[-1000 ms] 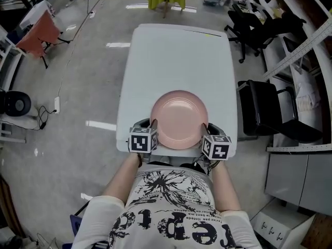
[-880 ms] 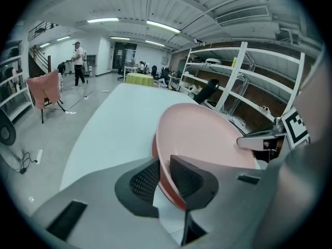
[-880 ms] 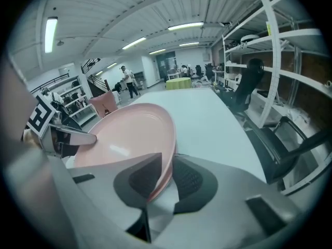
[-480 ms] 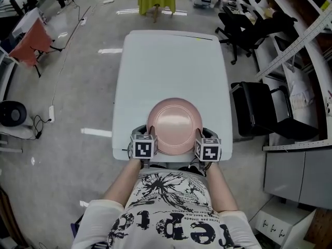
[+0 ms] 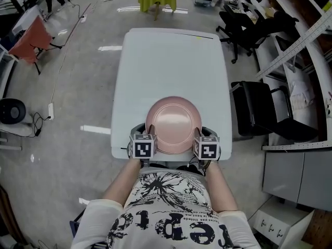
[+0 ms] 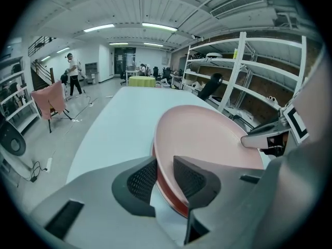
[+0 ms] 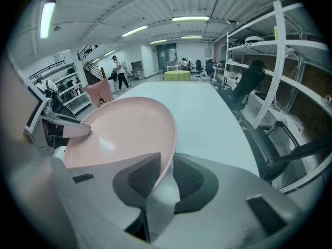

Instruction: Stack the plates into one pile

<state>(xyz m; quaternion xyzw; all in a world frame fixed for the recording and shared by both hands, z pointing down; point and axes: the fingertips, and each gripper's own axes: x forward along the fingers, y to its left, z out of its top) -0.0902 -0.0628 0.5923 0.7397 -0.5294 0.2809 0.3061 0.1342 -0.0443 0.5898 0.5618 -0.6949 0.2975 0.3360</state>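
A pink plate [image 5: 173, 124] lies flat on the white table [image 5: 171, 61], close to its near edge. A darker red layer shows under the plate's rim [image 6: 171, 193] in the left gripper view, and I cannot tell how many plates lie beneath. My left gripper [image 5: 146, 133] straddles the plate's left rim and my right gripper [image 5: 202, 133] its right rim. Both pairs of jaws have just been opening. The rim still stands between the pads of the left gripper [image 6: 165, 178] and of the right gripper [image 7: 167, 178], with a pale gap beside it in each.
The far half of the table is bare white surface. Black office chairs [image 5: 259, 113] stand off the table's right side, with shelving [image 5: 306, 40] beyond them. A fan [image 5: 11, 110] and a cable lie on the floor at left. A person [image 6: 72, 75] walks far off.
The right gripper's marker cube has drawn in closer to the plate's rim. The head camera shifted a little. The plate stays in the same spot on the table.
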